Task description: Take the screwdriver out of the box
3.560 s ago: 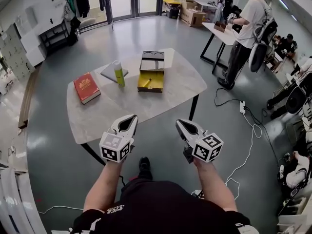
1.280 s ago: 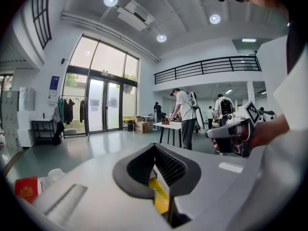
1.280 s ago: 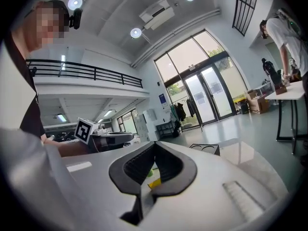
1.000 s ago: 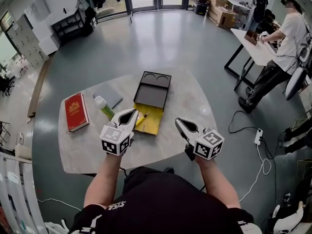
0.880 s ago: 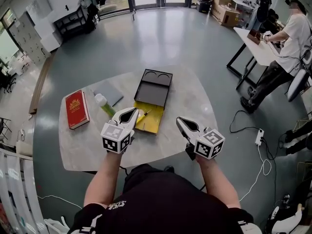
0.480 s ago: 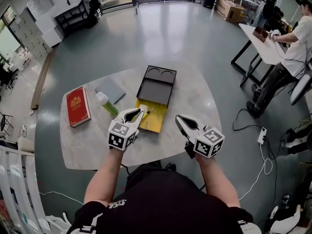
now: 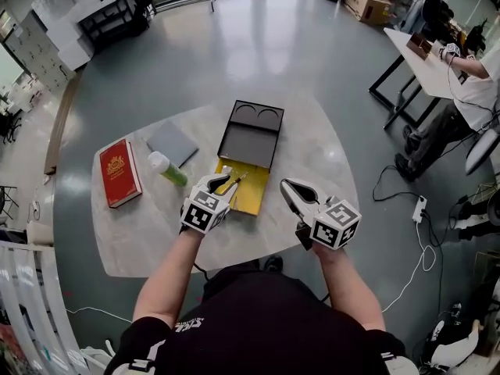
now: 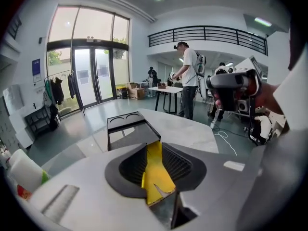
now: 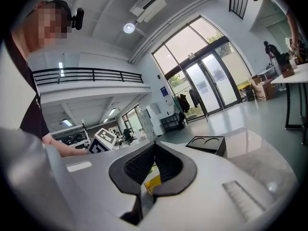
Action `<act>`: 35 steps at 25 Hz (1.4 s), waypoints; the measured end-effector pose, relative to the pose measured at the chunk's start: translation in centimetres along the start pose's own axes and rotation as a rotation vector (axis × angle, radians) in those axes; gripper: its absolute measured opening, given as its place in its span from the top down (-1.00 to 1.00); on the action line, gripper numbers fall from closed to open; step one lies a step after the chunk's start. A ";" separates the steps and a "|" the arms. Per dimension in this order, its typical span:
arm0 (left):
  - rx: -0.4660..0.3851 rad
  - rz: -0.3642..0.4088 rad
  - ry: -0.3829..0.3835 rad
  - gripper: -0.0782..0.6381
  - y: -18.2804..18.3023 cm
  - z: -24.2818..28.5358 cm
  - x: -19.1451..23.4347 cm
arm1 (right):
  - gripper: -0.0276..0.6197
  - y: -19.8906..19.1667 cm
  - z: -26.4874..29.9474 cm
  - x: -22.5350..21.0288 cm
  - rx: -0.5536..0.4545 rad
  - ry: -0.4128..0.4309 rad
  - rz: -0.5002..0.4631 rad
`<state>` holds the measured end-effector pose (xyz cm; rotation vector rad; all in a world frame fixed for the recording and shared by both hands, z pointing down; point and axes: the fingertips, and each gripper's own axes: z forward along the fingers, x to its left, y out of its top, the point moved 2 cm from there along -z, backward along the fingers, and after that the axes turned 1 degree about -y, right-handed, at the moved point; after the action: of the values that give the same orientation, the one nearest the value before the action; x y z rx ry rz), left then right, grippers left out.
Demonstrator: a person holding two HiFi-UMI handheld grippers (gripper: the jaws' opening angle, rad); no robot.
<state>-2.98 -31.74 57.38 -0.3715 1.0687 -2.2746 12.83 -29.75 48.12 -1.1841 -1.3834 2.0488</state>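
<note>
Left gripper (image 7: 221,180) has dropped twd the yellow box (image 7: 251,199) on the bench (image 7: 312,155). Its jaws have just been opening, now spread w/ nothing pinched, tips just beside the screwdriver (image 7: 234,183), which lies inside the box. Right gripper (image 7: 287,184) hovers over the bench's near edge, jaws pressed together, empty.

- Desk (image 7: 312,155) right of the box (image 7: 254,195) lies bare.
- Green bottle (image 7: 166,168) crowds the box's left side.
- Black lid (image 7: 250,137) lies open behind; the box top is uncovered.
</note>
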 end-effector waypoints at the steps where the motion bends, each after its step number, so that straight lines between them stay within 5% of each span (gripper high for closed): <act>1: 0.013 0.004 -0.004 0.51 -0.3 0.5 0.2 | 0.87 -0.2 0.2 -0.1 0.004 -0.002 0.005; 35: 0.504 0.109 -0.167 0.36 -12.0 11.8 2.2 | 0.87 -3.5 1.2 -4.4 0.071 -0.112 0.108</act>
<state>-3.84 -34.23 74.12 -0.2778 0.3985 -2.2689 13.92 -32.02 53.32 -1.1531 -1.3099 2.2514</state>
